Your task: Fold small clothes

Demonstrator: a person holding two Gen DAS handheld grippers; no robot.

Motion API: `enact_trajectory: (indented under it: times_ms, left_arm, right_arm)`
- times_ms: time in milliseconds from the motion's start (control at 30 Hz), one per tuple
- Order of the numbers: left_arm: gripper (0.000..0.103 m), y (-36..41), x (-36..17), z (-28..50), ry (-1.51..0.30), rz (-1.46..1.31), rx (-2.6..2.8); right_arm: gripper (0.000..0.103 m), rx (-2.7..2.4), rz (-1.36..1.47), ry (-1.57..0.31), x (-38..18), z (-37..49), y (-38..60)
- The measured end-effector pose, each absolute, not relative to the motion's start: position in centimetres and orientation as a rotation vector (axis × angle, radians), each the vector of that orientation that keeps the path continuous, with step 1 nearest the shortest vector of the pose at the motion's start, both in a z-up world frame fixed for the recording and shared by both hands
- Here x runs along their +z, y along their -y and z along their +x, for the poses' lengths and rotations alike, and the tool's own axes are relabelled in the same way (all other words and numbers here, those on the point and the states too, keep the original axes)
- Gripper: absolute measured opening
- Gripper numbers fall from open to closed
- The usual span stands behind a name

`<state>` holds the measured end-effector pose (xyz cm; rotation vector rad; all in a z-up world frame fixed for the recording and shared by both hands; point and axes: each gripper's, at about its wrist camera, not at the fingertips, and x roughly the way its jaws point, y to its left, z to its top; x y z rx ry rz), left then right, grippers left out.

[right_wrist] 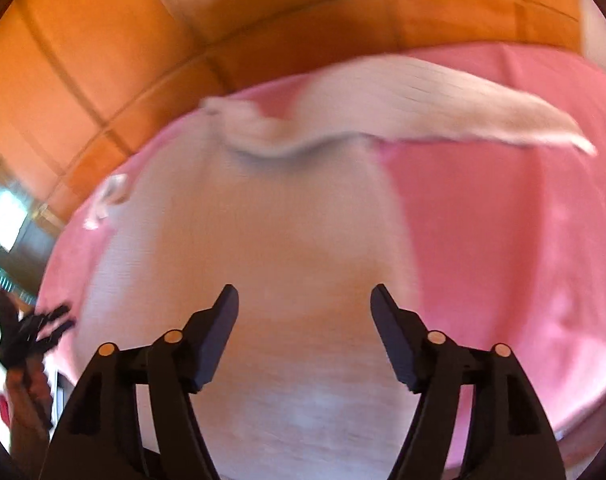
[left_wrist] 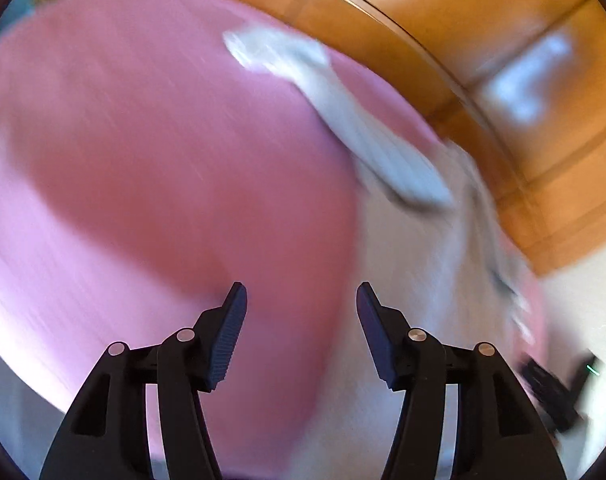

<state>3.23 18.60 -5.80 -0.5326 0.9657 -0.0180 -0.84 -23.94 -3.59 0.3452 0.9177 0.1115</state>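
Observation:
A pale cream long-sleeved garment lies spread on a pink cloth. Both views are motion-blurred. In the right wrist view its body lies under and ahead of my right gripper, which is open and empty; one sleeve stretches to the far right. In the left wrist view the garment body lies right of centre, with a sleeve reaching up and left. My left gripper is open and empty above the garment's edge on the pink cloth.
An orange wood floor lies beyond the pink cloth's far edge, and it also shows in the left wrist view. The other gripper's dark fingers show at the left edge of the right wrist view. A dark object sits at lower right.

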Motion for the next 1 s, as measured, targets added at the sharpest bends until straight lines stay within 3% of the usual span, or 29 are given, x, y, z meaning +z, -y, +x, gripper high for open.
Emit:
enact_trajectory:
  times_ms: [300,333,433,533,633,700,733,767,800,1000]
  left_arm:
    - [0.055,-24.6,-3.3,12.5,-0.871,-0.332,0.254]
    - [0.055,-24.4,-3.1,13.3,-0.867,-0.288,0.256]
    - [0.072,-22.8,-2.8,15.8,-0.844,-0.172,0.236]
    - [0.073,-20.6,-3.3,18.7,-0.821,-0.009,0.249]
    - [0.072,-20.4,-4.9,22.2,-0.848,0.034,0.280]
    - [0.061,-21.0,-6.1,24.4,-0.874,0.022,0.304]
    - [0.044,-21.4,-6.5,25.1,-0.887,0.010,0.299]
    - [0.015,-21.9,-7.1,25.9,-0.917,-0.009,0.277]
    - [0.005,-22.3,-7.4,26.4,-0.945,-0.027,0.253]
    - [0.004,-28.1,-2.3,23.6,-0.848,-0.181,0.244]
  right_arm:
    - [0.071,0.263,0.124,-0.959,-7.0,3.6,12.5]
    - [0.075,0.253,0.101,-0.963,-7.4,3.7,12.3]
    - [0.089,0.239,0.036,-0.947,-9.0,4.4,10.5]
    - [0.101,0.243,0.034,-0.927,-9.7,4.6,10.0]
    - [0.101,0.235,0.015,-0.915,-10.1,4.5,10.1]
    - [0.101,0.237,0.053,-0.909,-10.1,4.5,10.3]
    - [0.101,0.240,0.082,-0.908,-9.9,4.4,11.0]
    - [0.101,0.241,0.087,-0.911,-9.9,4.5,11.1]
    - [0.101,0.243,0.074,-0.916,-9.9,4.5,11.0]
    - [0.101,0.263,-0.013,-0.963,-9.0,5.2,10.3]
